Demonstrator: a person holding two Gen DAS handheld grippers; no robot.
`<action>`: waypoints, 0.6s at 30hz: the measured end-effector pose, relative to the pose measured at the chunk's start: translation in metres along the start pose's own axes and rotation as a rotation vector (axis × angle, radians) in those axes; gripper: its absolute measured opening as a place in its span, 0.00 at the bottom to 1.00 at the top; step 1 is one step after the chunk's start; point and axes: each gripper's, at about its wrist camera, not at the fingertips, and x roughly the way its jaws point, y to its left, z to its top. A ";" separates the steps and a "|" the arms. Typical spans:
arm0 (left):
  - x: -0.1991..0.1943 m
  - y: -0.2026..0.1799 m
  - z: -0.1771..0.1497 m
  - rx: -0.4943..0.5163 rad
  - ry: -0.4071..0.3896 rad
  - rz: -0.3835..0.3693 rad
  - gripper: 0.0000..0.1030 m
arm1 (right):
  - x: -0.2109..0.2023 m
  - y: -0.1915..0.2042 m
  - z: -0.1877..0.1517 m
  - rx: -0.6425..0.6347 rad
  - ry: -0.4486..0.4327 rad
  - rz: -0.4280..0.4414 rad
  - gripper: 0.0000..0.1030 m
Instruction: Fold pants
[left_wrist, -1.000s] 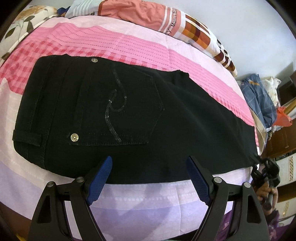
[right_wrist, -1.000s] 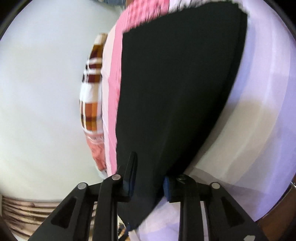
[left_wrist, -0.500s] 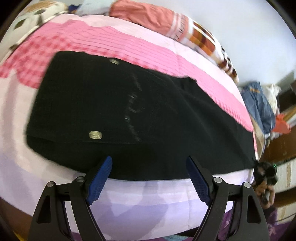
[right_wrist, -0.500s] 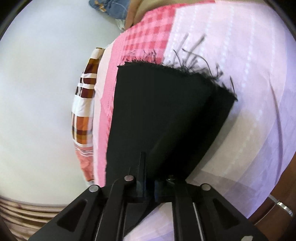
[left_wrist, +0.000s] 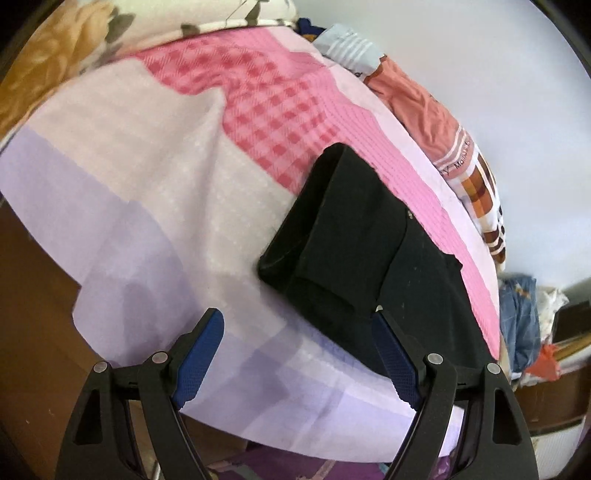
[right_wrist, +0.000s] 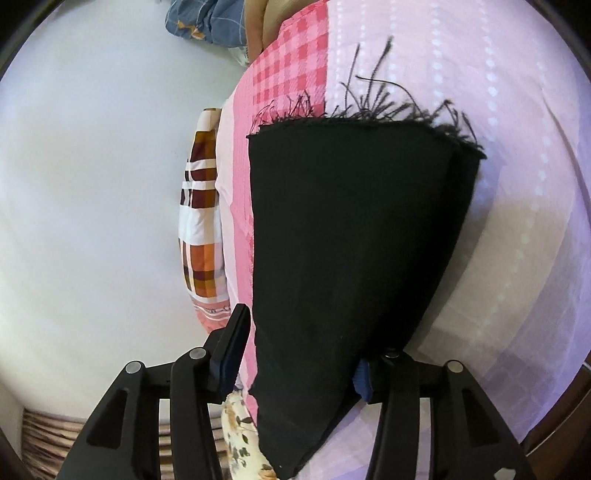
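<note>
On the bed (left_wrist: 147, 206), with its pink, white and purple cover, lie the black pants (left_wrist: 369, 258). From the left wrist camera they sit in the middle and lower right of the frame, folded over so one layer rests on another, with the thick waist end pointing to the left. The left tongs (left_wrist: 295, 354) are spread wide apart at the bottom of the frame and hold nothing; the right blue pad (left_wrist: 391, 354) is just in front of the pants' near edge, and the left pad is over bare cover. A striped and checked blanket (left_wrist: 469, 166) lies bunched along the far side of the bed, at the upper right.

From the right wrist camera the pants leg (right_wrist: 351, 240) runs up the middle of the frame to a frayed hem with loose threads. The right tongs (right_wrist: 299, 354) have just been opening. The cloth is between them, but the left pad stands a little away from it.
</note>
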 end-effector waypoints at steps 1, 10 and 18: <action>0.001 -0.001 -0.001 0.002 0.007 -0.019 0.79 | 0.000 0.000 0.000 0.000 -0.001 0.001 0.45; 0.033 -0.025 0.007 0.049 0.050 -0.020 0.38 | 0.001 -0.004 -0.001 0.014 0.000 0.016 0.46; 0.020 -0.043 0.018 0.149 -0.070 0.106 0.19 | 0.007 -0.003 -0.002 -0.007 0.026 0.005 0.47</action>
